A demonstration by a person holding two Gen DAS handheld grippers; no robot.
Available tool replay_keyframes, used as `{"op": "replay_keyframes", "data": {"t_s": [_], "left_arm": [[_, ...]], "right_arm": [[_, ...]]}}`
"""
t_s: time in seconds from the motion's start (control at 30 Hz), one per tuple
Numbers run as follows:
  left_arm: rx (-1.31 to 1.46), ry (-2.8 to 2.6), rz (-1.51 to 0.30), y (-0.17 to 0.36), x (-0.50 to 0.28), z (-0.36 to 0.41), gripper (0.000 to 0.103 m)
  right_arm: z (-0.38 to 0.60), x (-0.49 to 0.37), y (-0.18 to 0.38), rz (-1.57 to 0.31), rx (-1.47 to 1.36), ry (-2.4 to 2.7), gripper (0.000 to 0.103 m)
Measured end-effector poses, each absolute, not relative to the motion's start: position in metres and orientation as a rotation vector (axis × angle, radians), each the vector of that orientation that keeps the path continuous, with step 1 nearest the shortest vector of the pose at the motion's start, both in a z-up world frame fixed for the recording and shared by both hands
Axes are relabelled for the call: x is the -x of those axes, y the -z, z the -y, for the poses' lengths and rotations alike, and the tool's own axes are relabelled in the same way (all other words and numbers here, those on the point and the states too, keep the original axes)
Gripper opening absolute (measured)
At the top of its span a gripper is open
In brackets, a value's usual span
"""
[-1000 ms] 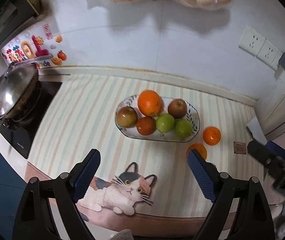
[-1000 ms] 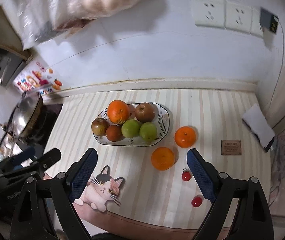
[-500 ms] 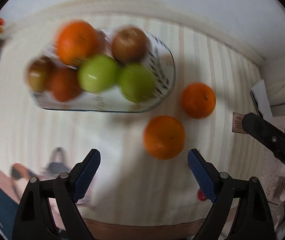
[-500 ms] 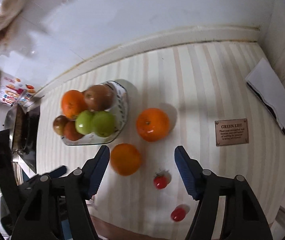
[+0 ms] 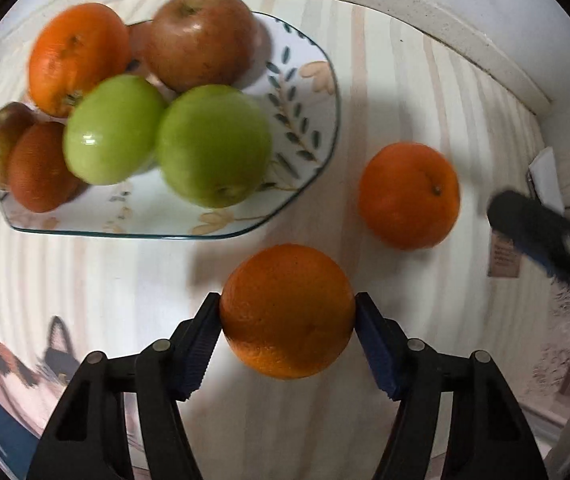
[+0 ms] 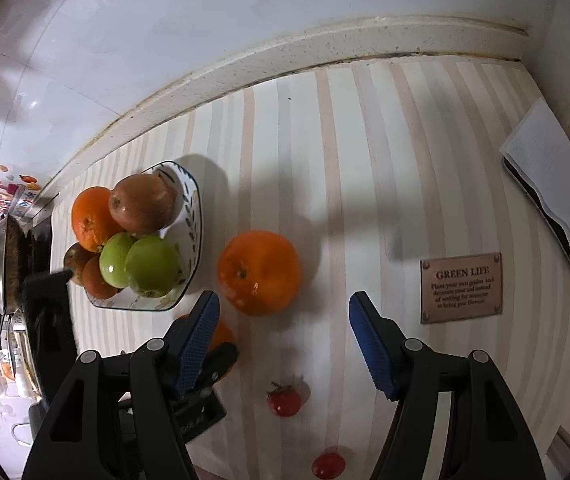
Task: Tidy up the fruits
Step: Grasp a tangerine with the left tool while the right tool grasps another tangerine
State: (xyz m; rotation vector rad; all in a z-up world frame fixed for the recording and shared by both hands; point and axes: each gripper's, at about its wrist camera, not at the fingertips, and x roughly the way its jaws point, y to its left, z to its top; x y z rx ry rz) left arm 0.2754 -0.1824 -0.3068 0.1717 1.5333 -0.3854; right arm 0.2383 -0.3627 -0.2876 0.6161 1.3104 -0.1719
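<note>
My left gripper is shut on an orange on the striped counter, just in front of the leaf-patterned fruit plate. The plate holds two green apples, brownish apples and oranges. A second loose orange lies to the right. In the right wrist view my right gripper is open and empty, with that second orange just beyond its fingers. The held orange is partly hidden behind the right gripper's left finger. Two cherry tomatoes lie between the fingers.
A "GREEN LIFE" plaque and a notebook lie at the right of the counter. A wok on a stove stands at the far left. The wall ledge bounds the back.
Both grippers dropped toward the counter. My left gripper closed around the nearer loose orange. My right gripper moved in close to the other loose orange and narrowed a little.
</note>
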Motion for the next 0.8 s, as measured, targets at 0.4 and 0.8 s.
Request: {"op": "replay_keyframes", "data": {"t_s": [0.4, 0.8], "left_arm": [[-0.13, 0.215, -1.573, 0.31, -0.258, 0.074, 0.064], [-0.027, 0.231, -1.592, 0.318, -0.262, 0.053, 0.064]], "right_arm": [[0.321, -0.292, 0.331, -1.378, -0.531, 0.091, 0.063], [0.253, -0.235, 0.342, -1.509, -0.533, -0.084, 0.063]]}}
